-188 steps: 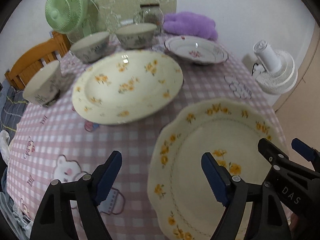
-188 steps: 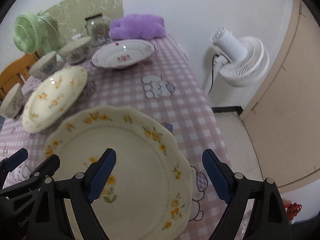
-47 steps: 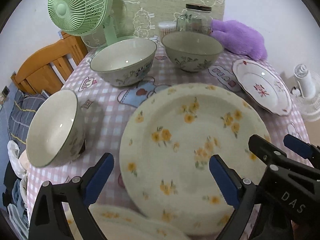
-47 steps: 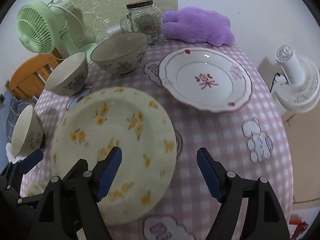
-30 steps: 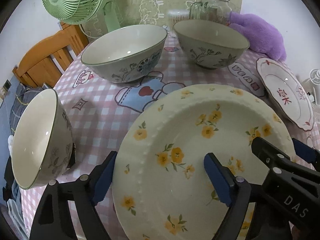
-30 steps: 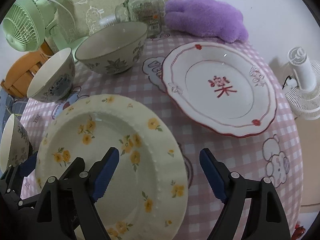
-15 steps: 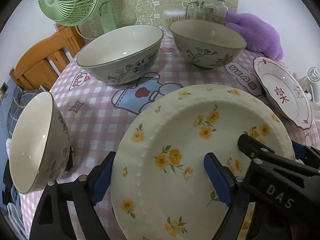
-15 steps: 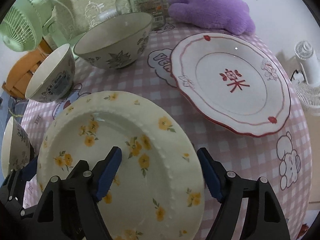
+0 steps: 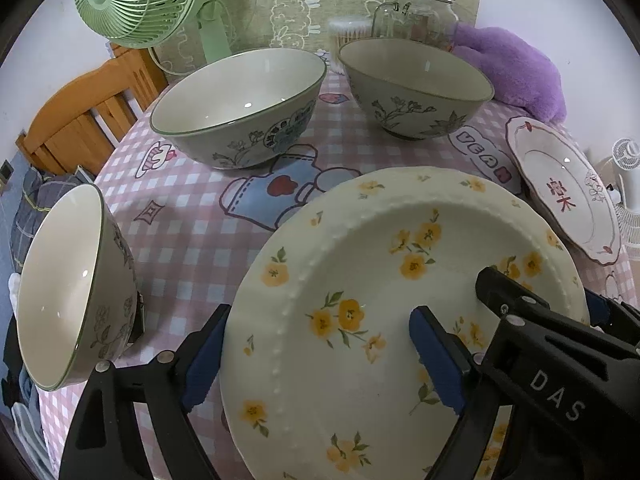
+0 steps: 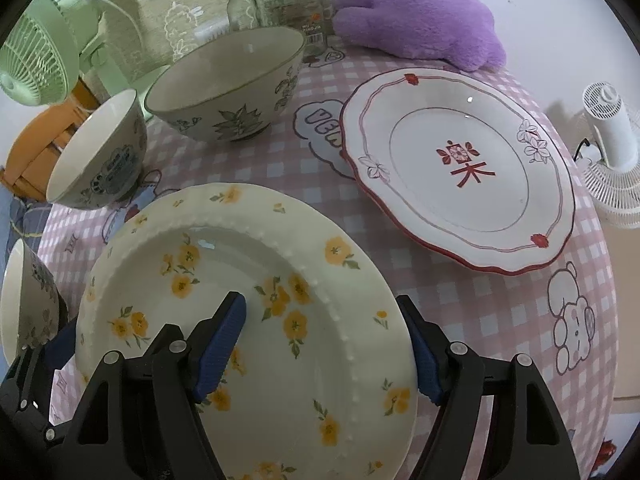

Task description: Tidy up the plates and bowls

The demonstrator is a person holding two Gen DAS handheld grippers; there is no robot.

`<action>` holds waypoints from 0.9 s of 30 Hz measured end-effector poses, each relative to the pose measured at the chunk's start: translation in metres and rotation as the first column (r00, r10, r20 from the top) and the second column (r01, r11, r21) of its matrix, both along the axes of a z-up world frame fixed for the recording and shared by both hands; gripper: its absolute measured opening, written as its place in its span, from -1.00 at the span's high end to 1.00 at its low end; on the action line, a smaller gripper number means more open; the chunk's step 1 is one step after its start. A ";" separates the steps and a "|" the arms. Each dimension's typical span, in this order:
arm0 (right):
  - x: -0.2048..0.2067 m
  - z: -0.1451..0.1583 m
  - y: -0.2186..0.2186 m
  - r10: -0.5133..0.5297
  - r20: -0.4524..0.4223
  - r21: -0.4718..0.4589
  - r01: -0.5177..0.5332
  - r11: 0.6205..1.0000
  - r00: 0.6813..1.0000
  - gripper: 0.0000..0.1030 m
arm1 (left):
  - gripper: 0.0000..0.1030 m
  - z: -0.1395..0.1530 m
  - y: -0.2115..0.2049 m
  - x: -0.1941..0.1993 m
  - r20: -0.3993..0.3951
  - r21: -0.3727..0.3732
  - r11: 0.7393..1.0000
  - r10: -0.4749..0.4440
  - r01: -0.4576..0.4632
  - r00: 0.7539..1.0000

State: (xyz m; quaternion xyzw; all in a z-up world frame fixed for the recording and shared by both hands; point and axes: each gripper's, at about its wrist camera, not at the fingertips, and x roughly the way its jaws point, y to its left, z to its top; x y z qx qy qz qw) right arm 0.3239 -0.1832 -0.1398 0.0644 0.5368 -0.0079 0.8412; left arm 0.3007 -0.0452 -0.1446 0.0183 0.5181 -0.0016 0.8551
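Item: yellow-flowered plate (image 9: 400,300), lower centre of both wrist views, on the checked tablecloth (image 9: 192,216). Left gripper (image 9: 320,360) and right gripper (image 10: 324,350) straddle opposite rims, jaws released, pads not pressing. Step: grasping (judged). Next: clench both, lift level.

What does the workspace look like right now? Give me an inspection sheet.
Surface: pink checked tablecloth with cartoon prints.
Job's things: yellow-flower plate nearest; red-trim plate to its right; three bowls upright.
Clutter: glass jar, purple plush, green fan.
Grippers: left gripper straddles the yellow-flower plate's left rim, right gripper its right rim; contact unclear.
Cables: one by the white fan.
Surroundings: wooden chair, white wall.
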 end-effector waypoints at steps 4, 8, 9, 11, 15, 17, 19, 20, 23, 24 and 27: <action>-0.002 0.009 -0.003 -0.014 0.015 -0.004 0.014 1.000 1.000 -0.50 | -0.72 0.006 0.000 0.001 -0.003 -0.026 1.000 0.003 -0.003 1.000; -0.003 0.019 -0.006 -0.020 0.031 -0.003 0.020 1.000 0.999 -0.50 | -0.71 0.014 -0.002 -0.001 0.014 -0.037 0.999 -0.007 0.007 1.000; -0.004 0.021 -0.006 -0.023 0.038 -0.006 0.023 1.000 0.999 -0.50 | -0.71 0.016 -0.003 -0.001 0.020 -0.035 0.999 -0.010 0.011 1.000; -0.006 0.027 -0.007 -0.028 0.053 -0.020 0.030 0.999 0.998 -0.50 | -0.70 0.022 -0.008 -0.003 0.043 -0.015 1.000 -0.022 0.023 0.999; -0.013 0.039 -0.007 -0.030 0.082 -0.035 0.033 0.999 0.996 -0.50 | -0.70 0.024 -0.007 -0.005 0.042 -0.036 0.999 -0.018 0.020 0.999; -0.015 0.040 -0.010 -0.039 0.079 -0.026 0.041 0.999 0.996 -0.50 | -0.70 0.024 -0.008 -0.007 0.033 -0.043 0.999 -0.017 0.018 0.999; -0.018 0.041 -0.012 -0.047 0.077 -0.019 0.049 0.999 0.996 -0.50 | -0.70 0.027 -0.010 -0.010 0.043 -0.036 0.999 -0.026 0.028 0.999; -0.021 0.043 -0.013 -0.051 0.078 -0.019 0.053 0.998 0.996 -0.50 | -0.70 0.030 -0.010 -0.012 0.047 -0.034 0.999 -0.031 0.032 0.998; -0.026 0.048 -0.014 -0.053 0.085 -0.021 0.055 0.998 0.995 -0.50 | -0.70 0.035 -0.011 -0.016 0.052 -0.037 0.999 -0.033 0.035 0.998; -0.028 0.050 -0.014 -0.051 0.088 -0.021 0.053 0.998 0.995 -0.50 | -0.70 0.037 -0.010 -0.018 0.054 -0.038 0.999 -0.033 0.035 0.998; -0.032 0.054 -0.012 -0.047 0.094 -0.023 0.050 0.999 0.994 -0.50 | -0.70 0.041 -0.008 -0.023 0.061 -0.039 0.999 -0.031 0.034 0.998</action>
